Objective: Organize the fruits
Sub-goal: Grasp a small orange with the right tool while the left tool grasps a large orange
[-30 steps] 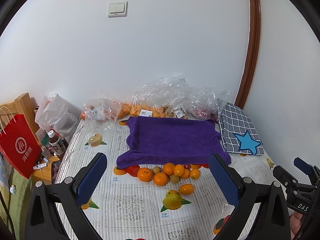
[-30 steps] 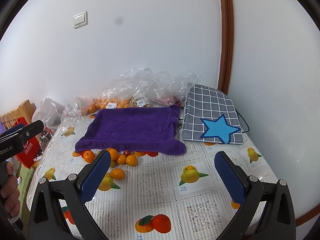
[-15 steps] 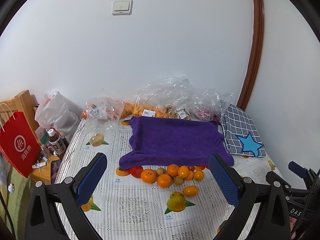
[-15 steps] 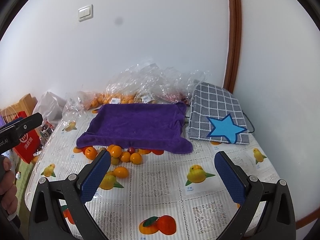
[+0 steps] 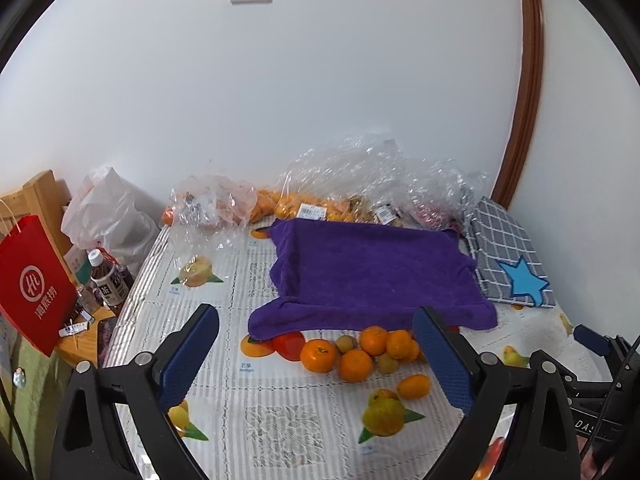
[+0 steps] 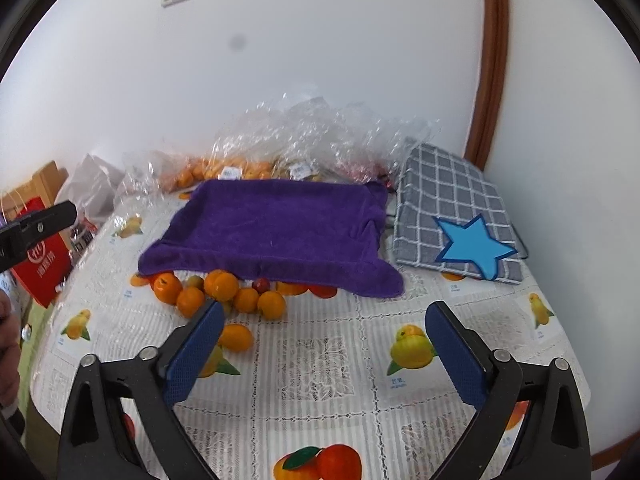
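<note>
Oranges [image 5: 354, 364] sit ahead between the left claw's [image 5: 316, 354] spread-apart fingers; right claw [image 6: 324, 344], likewise apart, should approach one singly.

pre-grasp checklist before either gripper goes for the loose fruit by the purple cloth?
1. Left gripper open, nothing between its fingers: ok.
2. Right gripper open, nothing held: ok.
3. Loose oranges in view at the near edge of the purple cloth: ok.
4. All fruit exposed: not ok, some sits partly under the cloth edge.
5. Lone orange apart from the cluster, easiest first pick: ok.
6. Container to sort fruit into: cannot tell; only the plastic bags by the wall show.
</note>
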Demonstrator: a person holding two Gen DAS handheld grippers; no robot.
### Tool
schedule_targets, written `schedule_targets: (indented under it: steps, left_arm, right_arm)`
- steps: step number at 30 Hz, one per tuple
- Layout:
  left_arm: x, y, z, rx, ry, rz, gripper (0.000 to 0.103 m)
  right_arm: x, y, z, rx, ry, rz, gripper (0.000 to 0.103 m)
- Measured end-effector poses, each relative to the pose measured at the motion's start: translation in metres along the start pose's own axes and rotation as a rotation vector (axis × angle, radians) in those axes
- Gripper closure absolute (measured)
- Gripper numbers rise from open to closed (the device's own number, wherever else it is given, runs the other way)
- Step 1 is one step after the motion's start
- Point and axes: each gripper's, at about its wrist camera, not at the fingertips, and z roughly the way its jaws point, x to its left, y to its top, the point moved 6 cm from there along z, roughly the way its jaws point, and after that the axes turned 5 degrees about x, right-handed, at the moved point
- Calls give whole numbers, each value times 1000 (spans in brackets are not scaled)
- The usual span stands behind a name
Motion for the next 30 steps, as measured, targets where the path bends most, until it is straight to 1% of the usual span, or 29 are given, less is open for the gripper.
schedule_targets:
  steps: [2,3,4,5,6,9,11,13,15,16,18,21,24,28,29,30]
  left_arm:
    - [5,-3,12,22,6,-3,13]
    - [9,-6,21,43,13,-4,19]
    - [12,-8,27,57,17,-5,23]
    - [16,-11,35,73,19,-8,24]
    - [19,-13,41,84,14,-11,26]
    - [27,-20,59,112,-19,-20,34]
    - [33,-22,66,111,-28,-32,34]
    - [37,-25,74,110,-26,-31,34]
    - [40,-27,80,120,-30,-28,34]
    - [43,-28,85,129,-38,-28,34]
    - [47,-30,89,136,-44,-30,34]
    - [52,-34,95,146,-50,-27,34]
    - [56,-38,101,164,-70,-38,34]
    - [57,-44,110,177,-84,-38,34]
    - [56,-46,113,183,-92,-41,34]
    - [54,-47,114,187,-98,-43,34]
  right_arm:
    - [1,-3,16,29,25,0,11]
    - [3,-5,25,43,37,2,14]
    - [3,-8,34,56,50,4,17]
    - [5,-11,42,63,62,3,21]
    - [6,-13,51,70,70,4,25]
    - [10,-20,72,78,80,5,33]
    - [15,-22,85,92,93,-2,33]
    - [20,-24,99,104,110,-4,36]
    - [25,-24,111,120,125,-10,41]
    - [27,-23,115,127,131,-13,43]
    - [33,-23,127,144,152,-21,50]
    - [38,-25,144,180,182,-25,58]
    - [42,-26,159,204,205,-28,60]
    - [47,-25,168,207,230,-31,60]
    - [48,-24,170,206,233,-33,61]
    - [48,-23,172,205,241,-33,65]
